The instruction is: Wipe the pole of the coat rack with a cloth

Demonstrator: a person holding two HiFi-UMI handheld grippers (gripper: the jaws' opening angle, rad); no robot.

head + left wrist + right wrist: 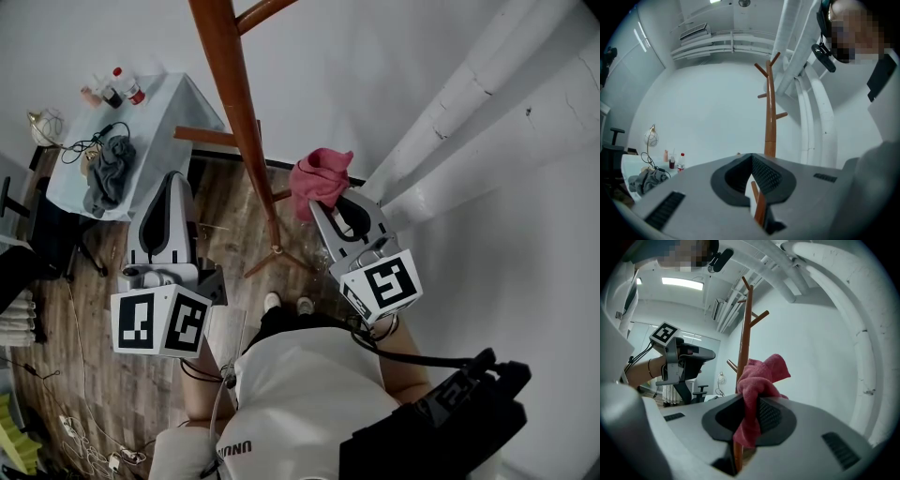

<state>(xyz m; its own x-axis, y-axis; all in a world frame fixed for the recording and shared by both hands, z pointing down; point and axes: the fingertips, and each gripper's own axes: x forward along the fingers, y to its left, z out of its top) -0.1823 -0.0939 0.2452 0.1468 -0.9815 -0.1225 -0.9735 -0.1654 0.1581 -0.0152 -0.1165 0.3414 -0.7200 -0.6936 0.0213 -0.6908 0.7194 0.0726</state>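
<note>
Head view: the right gripper (325,211) carries the pink cloth (321,178) just beside the coat rack's pole (234,103).

Left gripper view: the left gripper (751,158) has its jaws together, empty.

Right gripper view: the jaws pinch the cloth. Best to press it flat against the pole and stroke lengthwise.

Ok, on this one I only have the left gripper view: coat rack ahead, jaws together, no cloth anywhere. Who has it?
Observer: The right gripper is shut on a pink cloth, bunched above its jaws.
Operator: Is it wiping yet?
Observer: It seems not; in the head view a gap shows between the cloth and the pole, cloth on the pole's right.
Operator: And the left one's place?
Observer: The left gripper is on the pole's other side, apart from it.
</note>
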